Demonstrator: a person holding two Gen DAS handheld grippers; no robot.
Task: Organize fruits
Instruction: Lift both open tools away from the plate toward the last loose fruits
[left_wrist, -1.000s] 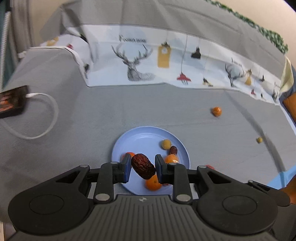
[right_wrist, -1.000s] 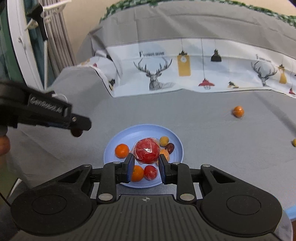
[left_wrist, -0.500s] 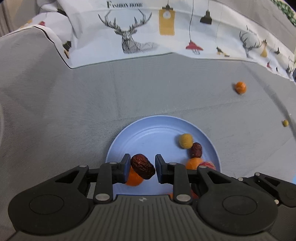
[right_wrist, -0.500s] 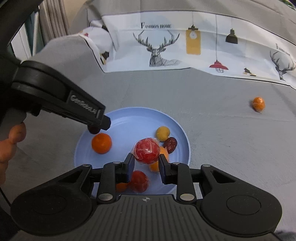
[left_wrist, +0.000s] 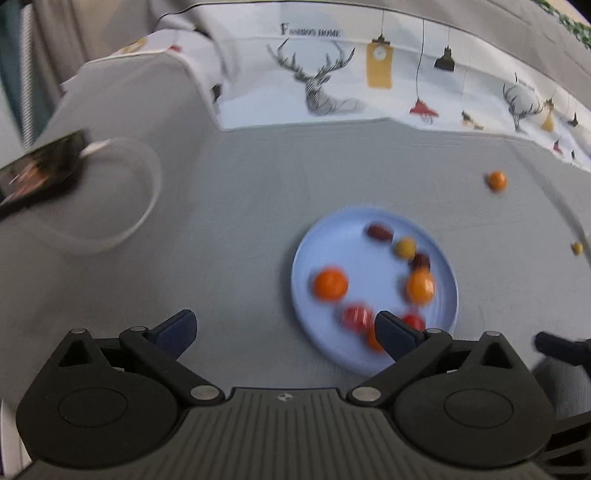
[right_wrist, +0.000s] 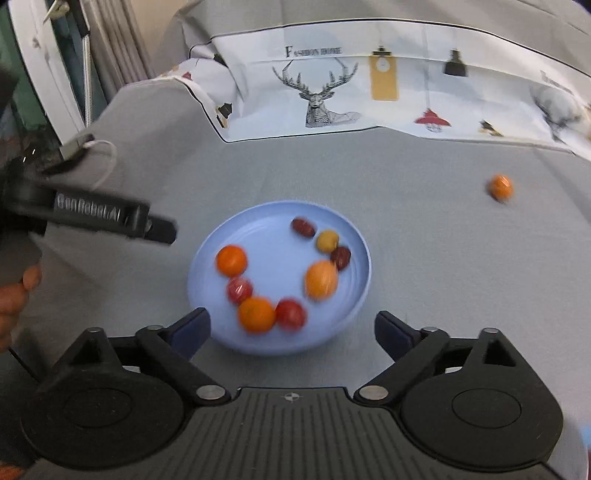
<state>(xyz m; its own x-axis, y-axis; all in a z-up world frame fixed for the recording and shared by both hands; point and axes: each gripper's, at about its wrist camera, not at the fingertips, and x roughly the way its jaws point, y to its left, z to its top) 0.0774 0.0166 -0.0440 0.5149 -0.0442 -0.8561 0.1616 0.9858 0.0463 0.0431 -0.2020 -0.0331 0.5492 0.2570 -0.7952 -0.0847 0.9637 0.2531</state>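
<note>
Judging by what lies on the blue plate, you have most of the job behind you: eight fruits sit there, among them two dark red dates, a yellow one, three oranges and two red ones. Both of your tools are empty. The left gripper has its fingers spread wide with nothing between them, and the plate lies at about two o'clock from it, its right finger overlapping the plate's near rim in view. The right gripper is likewise wide open, with the plate straight ahead at twelve o'clock, just past the fingertips.

What is left lies on the grey bed cover. A small orange fruit rests well apart from the plate, at about two o'clock in the right wrist view. A smaller yellow fruit sits near the right edge of the left wrist view, at three o'clock. Those two are the only strays you can see; both views are blurred, so finer detail is uncertain.
</note>
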